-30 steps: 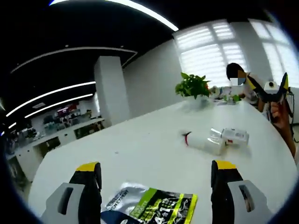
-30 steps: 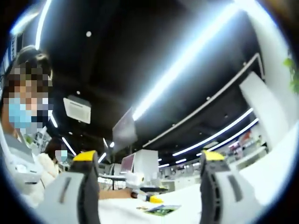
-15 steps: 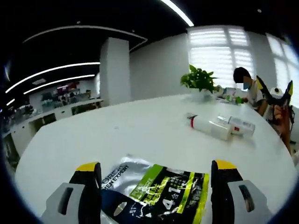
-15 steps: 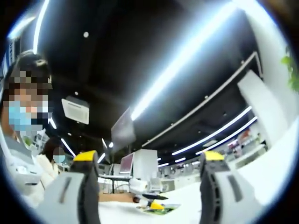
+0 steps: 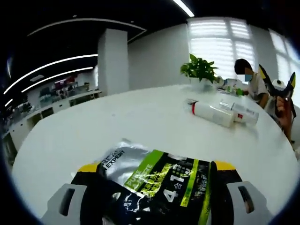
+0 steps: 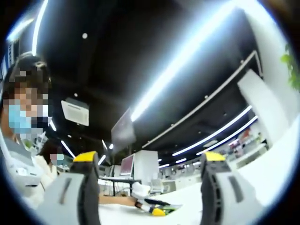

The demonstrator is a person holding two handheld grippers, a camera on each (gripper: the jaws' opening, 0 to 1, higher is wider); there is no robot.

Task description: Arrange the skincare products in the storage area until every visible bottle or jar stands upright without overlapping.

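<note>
A silver, black and green sachet [image 5: 154, 185] lies flat on the white table [image 5: 117, 126], between the jaws of my open left gripper [image 5: 156, 167]. I cannot tell whether the jaws touch it. Further off on the right, a white bottle [image 5: 212, 113] with a red ring at its neck lies on its side. A small white item with red print [image 5: 243, 114] lies right beside it. My right gripper [image 5: 276, 89] hangs in a hand above the table's far right edge. In the right gripper view, that gripper [image 6: 150, 157] stands open, tilted up at the ceiling, with nothing between its jaws.
A potted green plant [image 5: 199, 71] stands at the table's far side, and a seated person [image 5: 248, 84] is behind it. A white pillar [image 5: 112, 61] and office desks lie beyond. In the right gripper view a person [image 6: 23, 117] is at the left.
The left gripper has moved forward and down over the sachet, which now reaches between its jaws. The right gripper has hardly moved.
</note>
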